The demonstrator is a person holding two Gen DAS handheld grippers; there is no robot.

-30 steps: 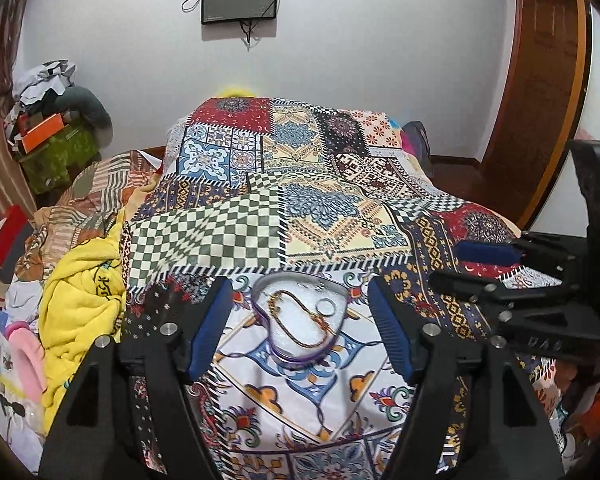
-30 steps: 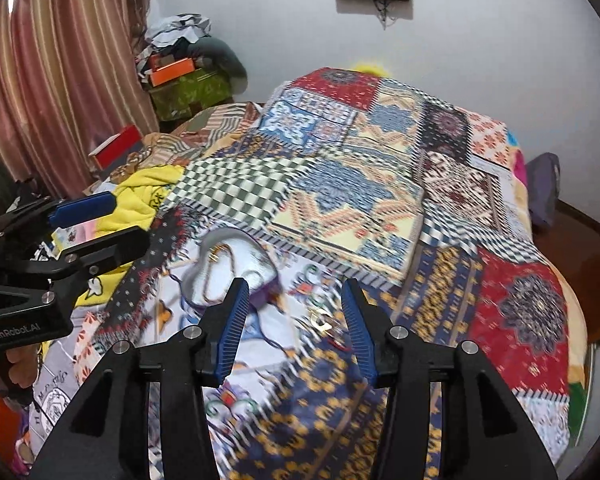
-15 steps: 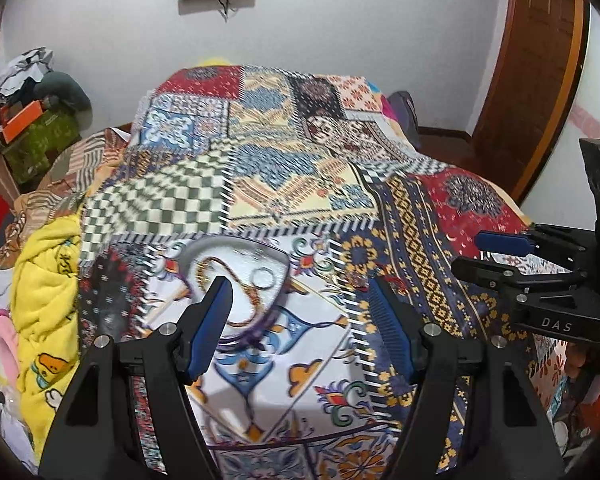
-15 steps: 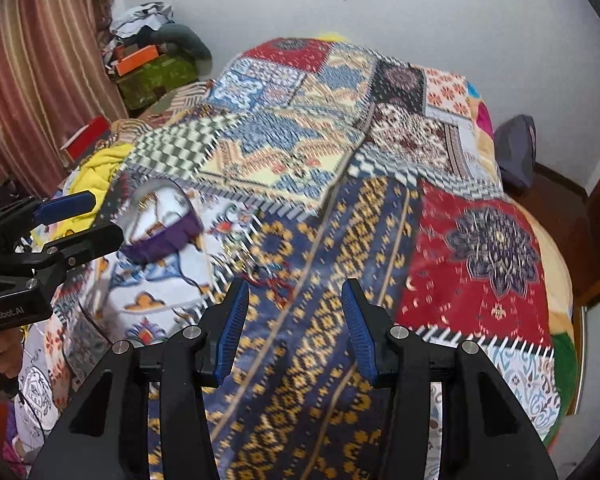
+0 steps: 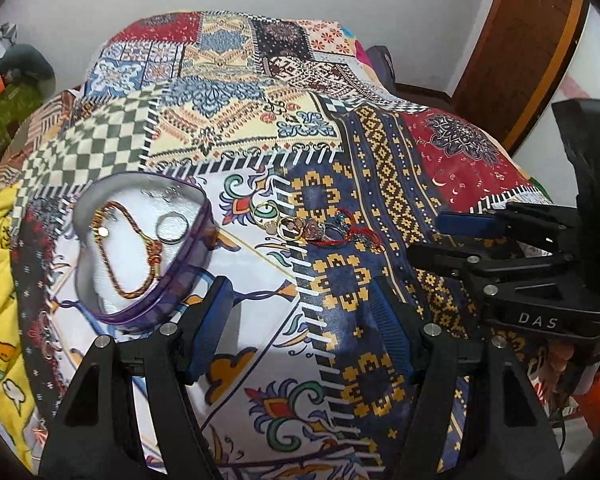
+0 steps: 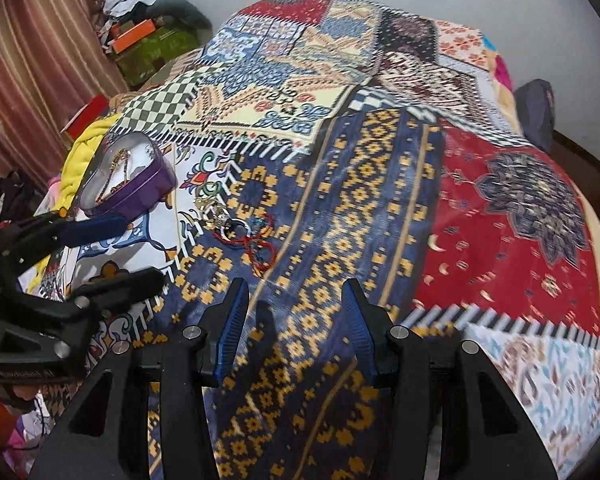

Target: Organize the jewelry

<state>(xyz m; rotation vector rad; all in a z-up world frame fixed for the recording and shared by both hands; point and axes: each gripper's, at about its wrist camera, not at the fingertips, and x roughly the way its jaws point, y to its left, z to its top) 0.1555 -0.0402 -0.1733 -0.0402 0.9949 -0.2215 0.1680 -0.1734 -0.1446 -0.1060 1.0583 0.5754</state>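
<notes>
Left gripper [image 5: 300,316] and right gripper [image 6: 292,328]: fingers released, empty. Loose rings and threads [image 5: 320,230] lie on the bed [image 5: 380,168] beside the purple box [image 5: 140,240], apparently awaiting collection.

I see the heart-shaped box [image 5: 140,248] on the bed [image 5: 380,184], to the left, with a chain [image 5: 128,240] and a ring [image 5: 173,227] inside. Loose jewelry [image 5: 320,230] lies on the quilt just right of it.

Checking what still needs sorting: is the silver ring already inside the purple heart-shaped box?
Yes, the silver ring lies on the white lining inside the purple heart-shaped box, beside the gold chain.
</notes>
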